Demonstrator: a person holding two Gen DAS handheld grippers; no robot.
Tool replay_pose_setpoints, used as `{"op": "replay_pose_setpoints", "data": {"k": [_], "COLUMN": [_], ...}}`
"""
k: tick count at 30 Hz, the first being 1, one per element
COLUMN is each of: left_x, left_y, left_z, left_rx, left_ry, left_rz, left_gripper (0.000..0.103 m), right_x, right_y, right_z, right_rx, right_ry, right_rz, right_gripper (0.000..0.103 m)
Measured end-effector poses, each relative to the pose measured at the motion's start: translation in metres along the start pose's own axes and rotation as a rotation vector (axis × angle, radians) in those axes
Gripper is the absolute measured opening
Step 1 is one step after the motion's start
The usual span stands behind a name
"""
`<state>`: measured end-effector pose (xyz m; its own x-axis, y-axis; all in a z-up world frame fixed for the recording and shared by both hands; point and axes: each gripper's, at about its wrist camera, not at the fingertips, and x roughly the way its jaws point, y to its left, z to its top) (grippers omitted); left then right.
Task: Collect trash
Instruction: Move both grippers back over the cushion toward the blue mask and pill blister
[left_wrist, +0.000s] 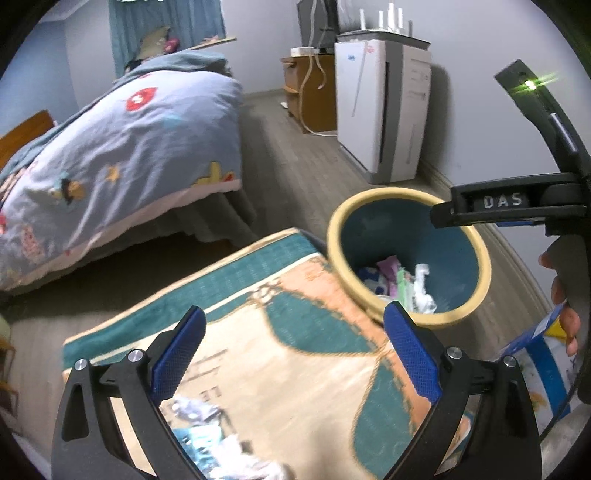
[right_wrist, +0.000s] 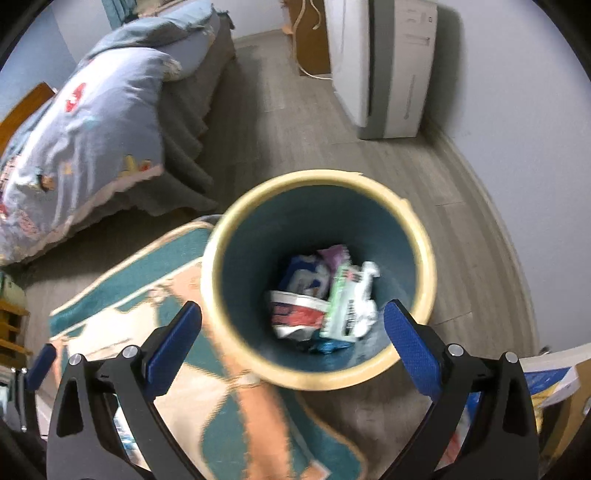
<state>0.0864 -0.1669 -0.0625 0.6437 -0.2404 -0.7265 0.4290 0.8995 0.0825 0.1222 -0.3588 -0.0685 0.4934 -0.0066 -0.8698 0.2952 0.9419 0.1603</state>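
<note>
A round bin with a cream rim (left_wrist: 476, 254) and teal inside stands on the floor at the rug's corner; it also fills the middle of the right wrist view, rim (right_wrist: 424, 236). Several crumpled wrappers (right_wrist: 325, 302) lie at its bottom, also seen in the left wrist view (left_wrist: 402, 284). My right gripper (right_wrist: 293, 332) is open and empty, hovering above the bin's mouth. My left gripper (left_wrist: 295, 339) is open and empty above the rug (left_wrist: 288, 362). Crumpled wrappers (left_wrist: 210, 432) lie on the rug just below its fingers, blurred.
A bed with a blue patterned quilt (left_wrist: 122, 147) stands left. A white air purifier (left_wrist: 384, 110) and a wooden cabinet (left_wrist: 310, 92) stand by the far wall. A blue and white box (left_wrist: 539, 369) lies right of the bin. The right gripper's body (left_wrist: 517, 206) crosses the left view.
</note>
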Motion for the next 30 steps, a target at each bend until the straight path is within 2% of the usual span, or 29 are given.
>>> {"op": "replay_pose_setpoints", "data": {"k": [3,6,12,15,20,24,26,30], "left_x": [-0.013,-0.028,-0.049,-0.051,-0.060,-0.064,-0.065,-0.070], "left_y": [0.017,0.038,0.088,0.114,0.158,0.180,0.185,0.185], "left_z": [-0.007,-0.017,-0.040,-0.053,-0.082,-0.106,-0.114,-0.127], "left_rx": [-0.024,-0.053,-0.142,-0.193,-0.254,-0.322,-0.321,-0.313], "left_ry": [-0.006,-0.011,-0.007,0.023,0.067,0.110,0.132,0.147], "left_rz": [0.026,0.060,0.140,0.182,0.231,0.214,0.225,0.189], "left_gripper": [0.096,0.096,0.097,0.097,0.097,0.097,0.097,0.097], "right_x": [-0.008,-0.010,-0.025,-0.028,-0.029,-0.029,-0.029,-0.015], "right_y": [0.018,0.040,0.082,0.103,0.133,0.161,0.170,0.183], "right_z": [-0.007,-0.017,-0.037,-0.050,-0.070,-0.090,-0.100,-0.121], "right_rx": [-0.052,-0.106,-0.208,-0.278,-0.353,-0.447,-0.454,-0.452], "right_ry": [-0.003,0.001,-0.068,-0.083,-0.046,-0.024,-0.015,0.053], "right_rz": [0.043,0.045,0.111,0.135,0.180,0.159,0.174,0.209], "right_gripper": [0.097,0.097,0.097,0.097,0.097,0.097,0.097,0.097]}}
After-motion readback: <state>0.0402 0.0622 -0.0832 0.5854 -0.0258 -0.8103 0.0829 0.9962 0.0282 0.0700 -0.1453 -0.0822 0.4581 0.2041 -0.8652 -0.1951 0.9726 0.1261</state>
